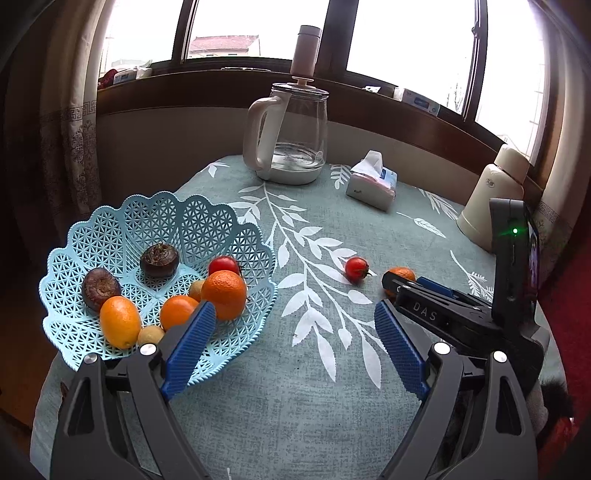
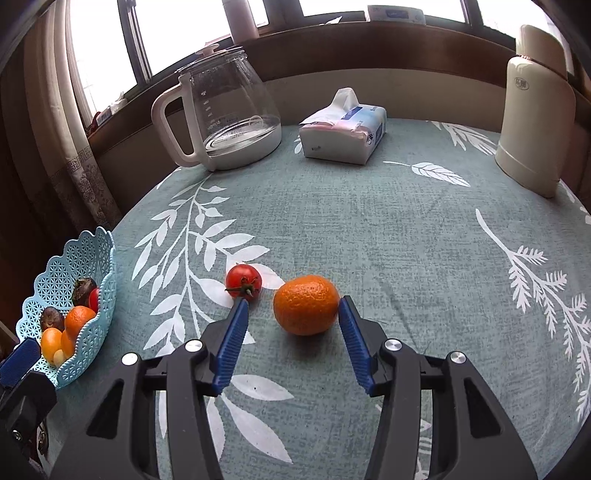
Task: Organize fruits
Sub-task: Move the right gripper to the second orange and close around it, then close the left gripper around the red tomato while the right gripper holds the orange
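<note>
Fruits (image 1: 223,293) in basket (image 1: 110,225) (mandarin (image 2: 306,304) outside)

The worktop (image 2: 369,229) carries a leaf-print cloth. Near the kettle (image 2: 229,122) lie a tissue pack (image 2: 343,136), flask (image 2: 532,125), basket (image 2: 92,306), tomato (image 2: 243,278) and orange (image 2: 306,304).

Bright daylight through dark-framed windows (image 1: 258,26), brown wooden sill (image 1: 221,79), patterned beige curtain (image 1: 70,140), teal leaf-print tabletop (image 2: 351,229)
</note>
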Motion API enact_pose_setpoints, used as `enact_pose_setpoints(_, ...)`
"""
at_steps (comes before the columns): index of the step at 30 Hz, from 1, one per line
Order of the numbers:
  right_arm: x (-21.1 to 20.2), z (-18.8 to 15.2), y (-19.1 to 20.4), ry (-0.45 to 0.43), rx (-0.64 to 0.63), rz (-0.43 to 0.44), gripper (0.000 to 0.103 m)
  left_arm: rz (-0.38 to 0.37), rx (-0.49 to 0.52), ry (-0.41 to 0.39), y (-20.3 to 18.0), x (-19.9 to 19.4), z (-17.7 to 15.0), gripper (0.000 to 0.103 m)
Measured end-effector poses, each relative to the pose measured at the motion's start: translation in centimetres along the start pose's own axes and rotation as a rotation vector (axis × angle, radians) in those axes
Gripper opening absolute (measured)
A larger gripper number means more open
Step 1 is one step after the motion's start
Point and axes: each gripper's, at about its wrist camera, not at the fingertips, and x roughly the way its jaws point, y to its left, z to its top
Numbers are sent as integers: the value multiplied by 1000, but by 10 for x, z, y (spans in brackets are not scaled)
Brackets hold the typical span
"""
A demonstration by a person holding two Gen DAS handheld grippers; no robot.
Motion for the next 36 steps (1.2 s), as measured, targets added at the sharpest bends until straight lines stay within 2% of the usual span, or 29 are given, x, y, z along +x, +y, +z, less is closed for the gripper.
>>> enact_pose_setpoints(5, 12, 2, -7, 37, 18, 9, 52, 5, 19, 10, -7, 6, 2, 89)
enact_pose_setpoints(11, 14, 2, -13, 51, 43, 41, 41, 3, 53, 21, -18, 15, 3, 89)
enact_pose_setpoints(18, 0, -1, -20, 34, 44, 50, 41, 12, 82, 36, -26, 27, 5, 89)
enact_pose_setpoints(28, -39, -13, -58, -24, 92, 18, 41, 16, 163, 39, -53, 55, 15, 89)
enact_pose_setpoints(36, -40, -19, -79, -33, 158, 19, 41, 3, 240, 45, -80, 78, 21, 88)
